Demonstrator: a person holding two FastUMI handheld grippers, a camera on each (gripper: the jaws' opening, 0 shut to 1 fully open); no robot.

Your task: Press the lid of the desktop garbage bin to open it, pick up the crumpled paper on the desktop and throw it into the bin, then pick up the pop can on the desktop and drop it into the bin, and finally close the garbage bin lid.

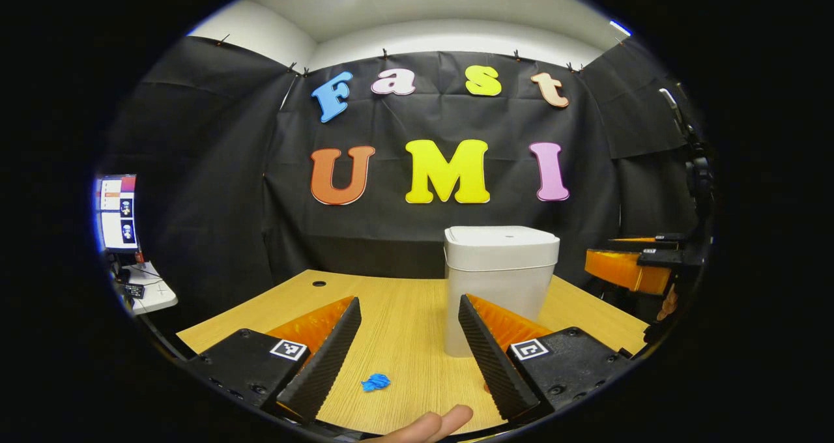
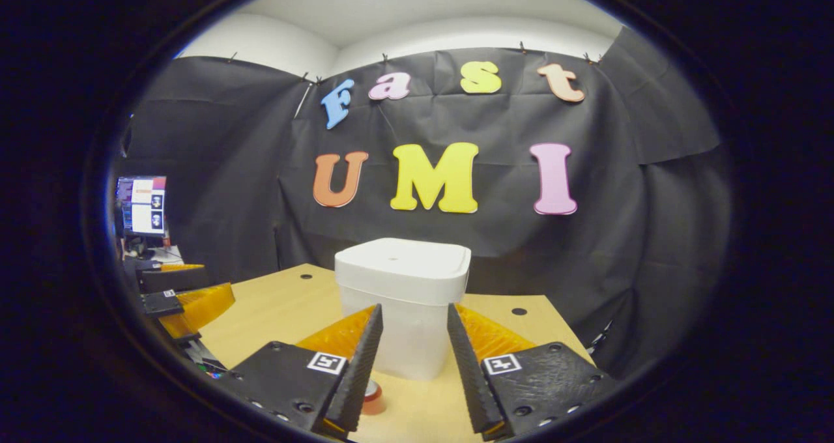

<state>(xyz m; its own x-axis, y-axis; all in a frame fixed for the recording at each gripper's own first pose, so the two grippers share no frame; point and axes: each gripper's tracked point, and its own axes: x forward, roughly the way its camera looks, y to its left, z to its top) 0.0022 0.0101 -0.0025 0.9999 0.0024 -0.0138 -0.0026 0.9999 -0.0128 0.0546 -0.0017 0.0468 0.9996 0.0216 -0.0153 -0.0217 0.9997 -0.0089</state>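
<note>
Left gripper [image 1: 409,339] and right gripper [image 2: 414,358]: ridged wedge fingers on black screw-fastened mounts, each bearing one square black-and-white marker nearest the bin [image 1: 500,280].

One white square plastic bin with its lid shut [image 1: 500,280], one blue crumpled paper wad [image 1: 375,382], one red-topped can [image 2: 373,396], two claws, one light wooden worktop [image 1: 404,319].

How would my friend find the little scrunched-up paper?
Look at the light wooden table with the tall white plastic bin on it. In front of the bin, nearer the left gripper, lies a tiny crumpled blue paper ball. Nothing else on the table is blue.
</note>
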